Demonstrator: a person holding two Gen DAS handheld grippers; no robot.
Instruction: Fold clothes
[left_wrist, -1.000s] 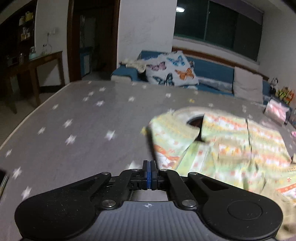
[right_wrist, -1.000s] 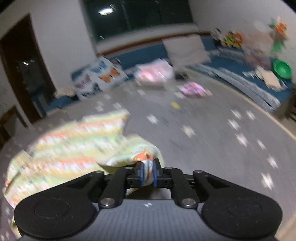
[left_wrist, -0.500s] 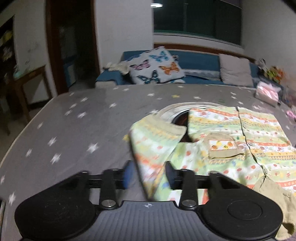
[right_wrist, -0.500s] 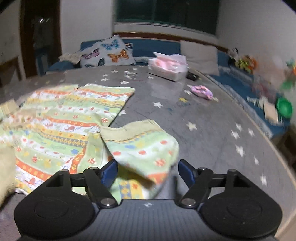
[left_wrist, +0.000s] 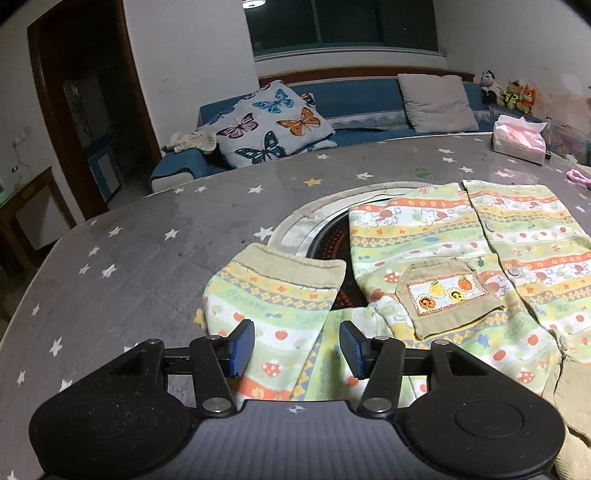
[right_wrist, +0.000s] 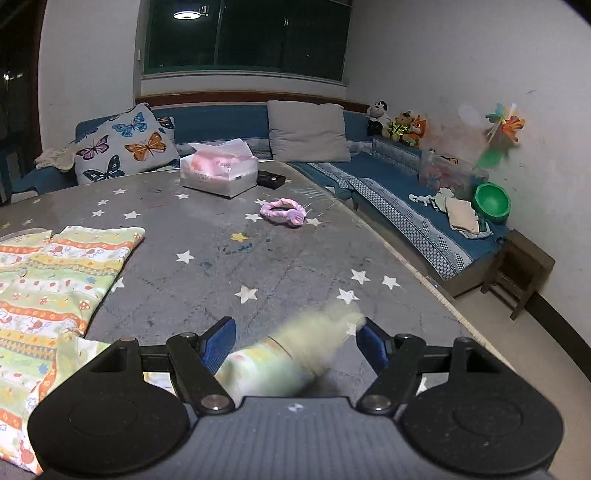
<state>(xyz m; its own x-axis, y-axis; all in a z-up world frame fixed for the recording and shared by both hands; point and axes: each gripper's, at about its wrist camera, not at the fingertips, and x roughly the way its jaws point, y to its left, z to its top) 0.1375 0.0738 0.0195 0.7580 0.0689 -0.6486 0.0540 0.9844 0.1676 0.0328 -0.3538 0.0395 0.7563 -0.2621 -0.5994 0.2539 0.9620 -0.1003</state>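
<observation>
A: Garment (left_wrist: 461, 236), left wrist view: a striped children's shirt, green, orange and yellow, lies flat on the grey star-printed table cover (left_wrist: 147, 251). One sleeve (left_wrist: 273, 295) is folded inward, its beige cuff pointing toward the dark round opening in the table (left_wrist: 332, 240).

B: Left gripper (left_wrist: 296, 349)?

A: Spread wide, blue pads (left_wrist: 242, 347) well apart, nothing gripped. It hangs over the folded sleeve with the cloth lying between the two pads, apart from them. A beige pocket (left_wrist: 447, 295) with a fruit panel sits on the shirt front. Further back, a tissue box (left_wrist: 519, 142) stands on the table, and a butterfly pillow (left_wrist: 269, 123) lies on the blue sofa.

B: Right wrist view?

A: The shirt's body (right_wrist: 55, 273) lies at the left of the table. The other sleeve (right_wrist: 291, 350) shows as a motion-blurred pale green and beige shape between the fingers (right_wrist: 219, 341) of the right gripper (right_wrist: 297, 345), which is opened wide. Whether either pad touches the cloth cannot be told through the blur; neither is clamped on it.

B: Other items?

A: A pink hair band (right_wrist: 282, 216) on the table, a tissue box (right_wrist: 219, 171) with a small black object (right_wrist: 271, 180) beside it, a green bowl (right_wrist: 493, 203) on the sofa at right
</observation>
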